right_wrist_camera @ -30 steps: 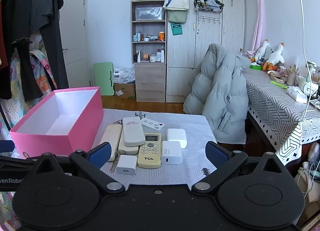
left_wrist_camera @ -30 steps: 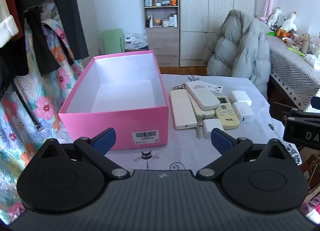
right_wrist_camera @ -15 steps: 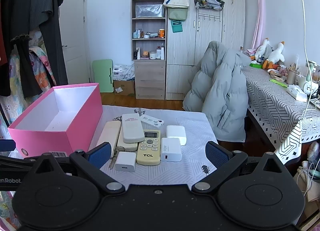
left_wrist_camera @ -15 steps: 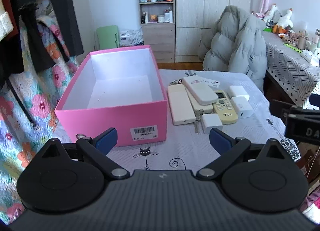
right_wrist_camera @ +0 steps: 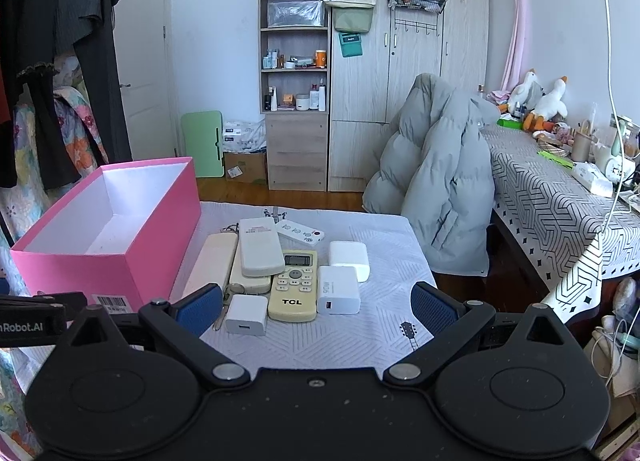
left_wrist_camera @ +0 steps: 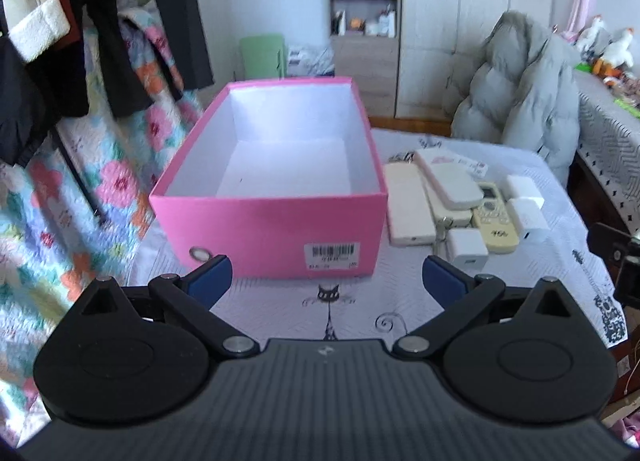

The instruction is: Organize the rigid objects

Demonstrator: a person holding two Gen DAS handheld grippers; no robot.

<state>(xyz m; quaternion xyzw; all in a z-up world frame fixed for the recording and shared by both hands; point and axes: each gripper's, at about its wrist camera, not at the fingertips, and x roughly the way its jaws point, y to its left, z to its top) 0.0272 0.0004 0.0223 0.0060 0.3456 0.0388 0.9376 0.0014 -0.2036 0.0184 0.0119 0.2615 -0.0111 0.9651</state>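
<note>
Table (right_wrist_camera: 384,237) under a white patterned cloth, ahead of both tongs. All task things lie on it.

Pink box (left_wrist_camera: 276,217), open top, white inside, nothing in it. Sits straight ahead of the left tongs (left_wrist_camera: 326,275), its barcode end just beyond the tips. From the right tongs (right_wrist_camera: 316,307) it is ahead and to the left.

Grey puffer coat (right_wrist_camera: 436,189) draped beyond the far right corner of the table, well apart from the tongs.

Remotes and chargers in one tight cluster, just right of the box, directly ahead of the right tongs, ahead-right of the left.
- Long cream remote (right_wrist_camera: 214,261), nearest the box, parallel to its side.
- White remote (right_wrist_camera: 260,247) face down, lying on top of another cream remote (right_wrist_camera: 250,283).
- Yellowish TCL remote (right_wrist_camera: 294,287), buttons up, right of the stacked pair.
- Slim white remote (right_wrist_camera: 300,231) at the far end, lying slantwise.
- White charger (right_wrist_camera: 338,289) touching the TCL remote's right side; a second charger (right_wrist_camera: 349,259) just behind it.
- Third, smaller charger (right_wrist_camera: 246,315) nearest the right tongs, close to its left blue pad (right_wrist_camera: 200,309).
- Keys (right_wrist_camera: 224,303) partly showing between the charger and cream remotes.

Left tongs: spread wide, holding nothing. Right tongs: spread wide, holding nothing, low over the near table edge.
</note>
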